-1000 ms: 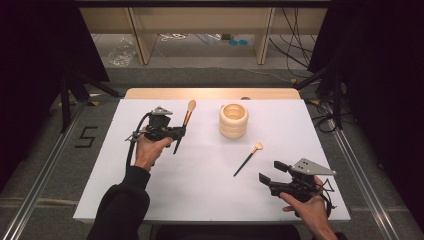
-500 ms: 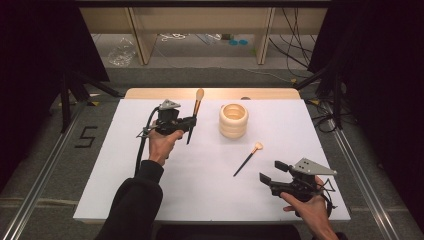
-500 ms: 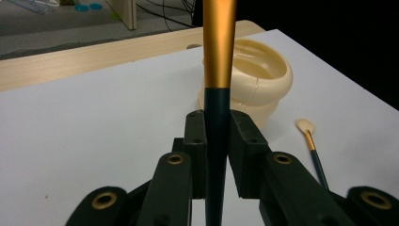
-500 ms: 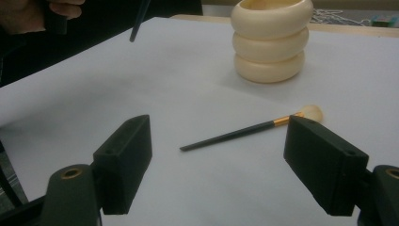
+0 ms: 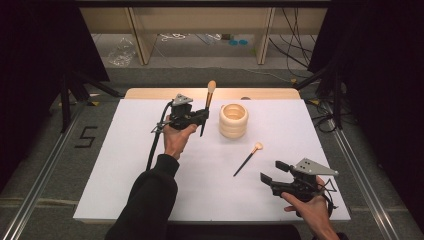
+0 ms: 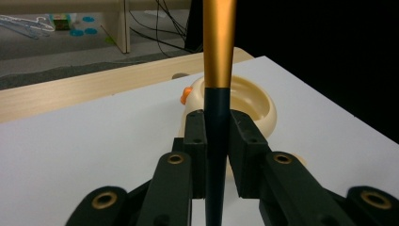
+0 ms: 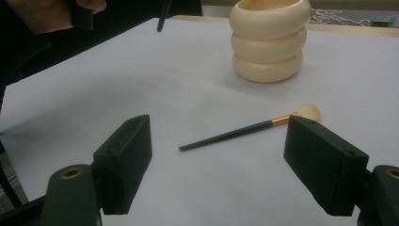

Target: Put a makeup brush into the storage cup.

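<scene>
Brushes are the business here: the left hand-held gripper has its jaws closed tight on the dark handle of a makeup brush, held nearly upright with the bristles on top, just left of the cream ribbed cup at the far middle of the white tabletop. Holding it upright with the handle tip down looks like a setup for dropping it handle-first into the cup's open mouth. In the left gripper view the pads pinch the handle just below the gold ferrule, with the cup right behind. A second, smaller brush lies flat on the tabletop, right of centre, its bristles toward the cup. The right hand-held gripper waits at the near right with its jaws wide apart and nothing between them, aimed toward that brush, probably ready to fetch it. One legible mark shows: a "5" on the floor left of the tabletop.
</scene>
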Demonstrator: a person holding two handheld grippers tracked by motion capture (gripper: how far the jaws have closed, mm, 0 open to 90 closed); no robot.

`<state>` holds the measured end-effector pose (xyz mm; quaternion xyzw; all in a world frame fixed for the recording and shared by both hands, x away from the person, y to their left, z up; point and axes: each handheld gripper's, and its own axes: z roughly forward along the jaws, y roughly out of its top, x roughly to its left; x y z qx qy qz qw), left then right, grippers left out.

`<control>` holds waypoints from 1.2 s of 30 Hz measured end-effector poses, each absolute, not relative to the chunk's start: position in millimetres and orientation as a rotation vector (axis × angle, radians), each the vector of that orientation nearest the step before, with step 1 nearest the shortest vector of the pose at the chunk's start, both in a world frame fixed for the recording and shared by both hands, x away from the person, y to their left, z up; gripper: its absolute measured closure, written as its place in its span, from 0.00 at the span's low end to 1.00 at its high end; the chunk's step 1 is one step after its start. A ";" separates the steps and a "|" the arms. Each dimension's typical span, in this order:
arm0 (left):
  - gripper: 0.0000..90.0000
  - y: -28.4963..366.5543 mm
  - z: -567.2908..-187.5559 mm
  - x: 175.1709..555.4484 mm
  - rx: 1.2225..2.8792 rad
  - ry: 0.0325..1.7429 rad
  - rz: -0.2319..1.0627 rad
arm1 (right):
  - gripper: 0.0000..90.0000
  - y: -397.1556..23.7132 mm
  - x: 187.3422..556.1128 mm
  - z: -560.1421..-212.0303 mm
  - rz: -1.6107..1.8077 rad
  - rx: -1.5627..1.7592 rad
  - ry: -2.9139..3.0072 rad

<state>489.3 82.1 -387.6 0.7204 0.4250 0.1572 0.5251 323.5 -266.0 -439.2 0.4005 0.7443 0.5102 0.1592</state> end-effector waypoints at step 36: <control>0.87 14.3 -359.0 534.0 1.665 0.960 0.375 | 0.28 -265.7 324.9 -442.3 1.505 1.103 2.090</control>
